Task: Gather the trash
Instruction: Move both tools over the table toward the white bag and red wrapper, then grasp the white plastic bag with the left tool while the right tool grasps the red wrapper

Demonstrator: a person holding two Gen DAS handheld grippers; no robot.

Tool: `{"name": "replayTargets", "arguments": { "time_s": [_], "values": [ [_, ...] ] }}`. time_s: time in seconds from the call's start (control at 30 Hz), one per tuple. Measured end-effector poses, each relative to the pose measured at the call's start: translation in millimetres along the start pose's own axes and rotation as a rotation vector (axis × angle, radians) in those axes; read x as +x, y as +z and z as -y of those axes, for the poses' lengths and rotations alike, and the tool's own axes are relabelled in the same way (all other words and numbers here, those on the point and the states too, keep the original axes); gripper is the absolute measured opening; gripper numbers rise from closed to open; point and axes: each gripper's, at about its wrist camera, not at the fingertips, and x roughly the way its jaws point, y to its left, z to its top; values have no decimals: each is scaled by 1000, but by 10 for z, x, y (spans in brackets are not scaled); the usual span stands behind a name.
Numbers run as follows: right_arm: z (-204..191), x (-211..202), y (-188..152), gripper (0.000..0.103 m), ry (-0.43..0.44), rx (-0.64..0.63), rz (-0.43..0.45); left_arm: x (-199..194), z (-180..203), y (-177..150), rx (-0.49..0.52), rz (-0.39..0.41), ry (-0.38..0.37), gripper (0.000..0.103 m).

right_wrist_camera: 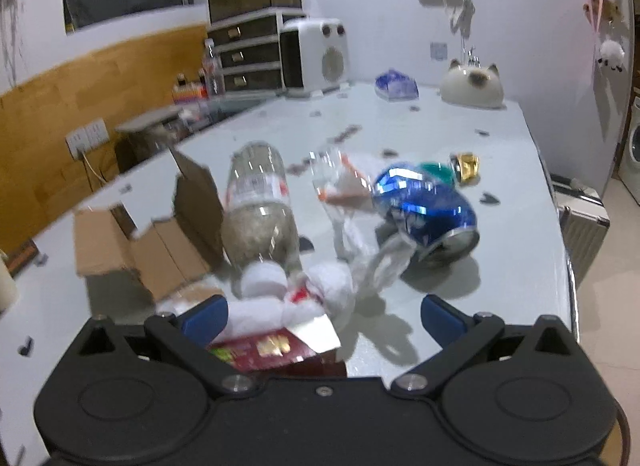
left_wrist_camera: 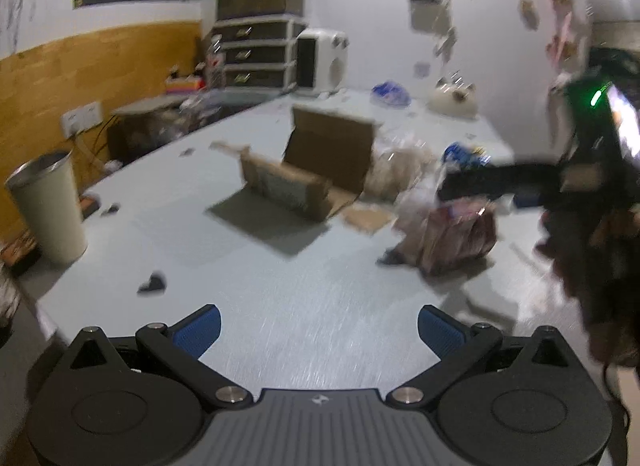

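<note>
My left gripper (left_wrist_camera: 319, 328) is open and empty above the pale table (left_wrist_camera: 248, 306). An open cardboard box (left_wrist_camera: 308, 173) lies ahead of it, with a heap of trash and a red snack packet (left_wrist_camera: 456, 240) to its right. My right gripper (right_wrist_camera: 323, 318) is open over that heap; in the left wrist view it shows as a dark shape (left_wrist_camera: 520, 181) above the packet. In the right wrist view I see crumpled white tissue (right_wrist_camera: 280, 298), a red packet (right_wrist_camera: 264, 350), a clear plastic bottle (right_wrist_camera: 258, 205), a crushed blue can (right_wrist_camera: 428, 209) and the cardboard box (right_wrist_camera: 156, 234).
A cream cup (left_wrist_camera: 48, 209) stands at the table's left edge. A drawer unit (left_wrist_camera: 256, 53), a white heater (left_wrist_camera: 320, 59), a blue bag (right_wrist_camera: 396, 85) and a cat-shaped figure (right_wrist_camera: 472, 85) sit at the far end. Small dark scraps (left_wrist_camera: 152, 284) dot the table. A grey case (right_wrist_camera: 582, 225) stands right of it.
</note>
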Motion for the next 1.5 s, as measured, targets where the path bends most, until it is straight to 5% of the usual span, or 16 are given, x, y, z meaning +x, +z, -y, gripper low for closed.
{"name": "replayTargets", "arguments": {
  "time_s": [0.37, 0.57, 0.63, 0.97, 1.4, 1.5],
  "values": [
    [379, -328, -537, 103, 28, 25, -48, 393, 324, 557, 108, 67, -153, 103],
    [540, -650, -668, 103, 63, 18, 5, 857, 460, 642, 49, -4, -279, 102],
    [509, -780, -700, 103, 96, -30, 35, 1001, 473, 672, 15, -35, -325, 94],
    [146, -903, -943, 103, 188, -225, 7, 1356, 544, 719, -49, -92, -363, 86],
    [668, -1051, -1006, 103, -14, -65, 20, 1377, 494, 533, -148, -96, -401, 40],
    [858, -1085, -990, 103, -45, 23, 27, 1303, 497, 456, -155, -84, -391, 38]
  ]
}}
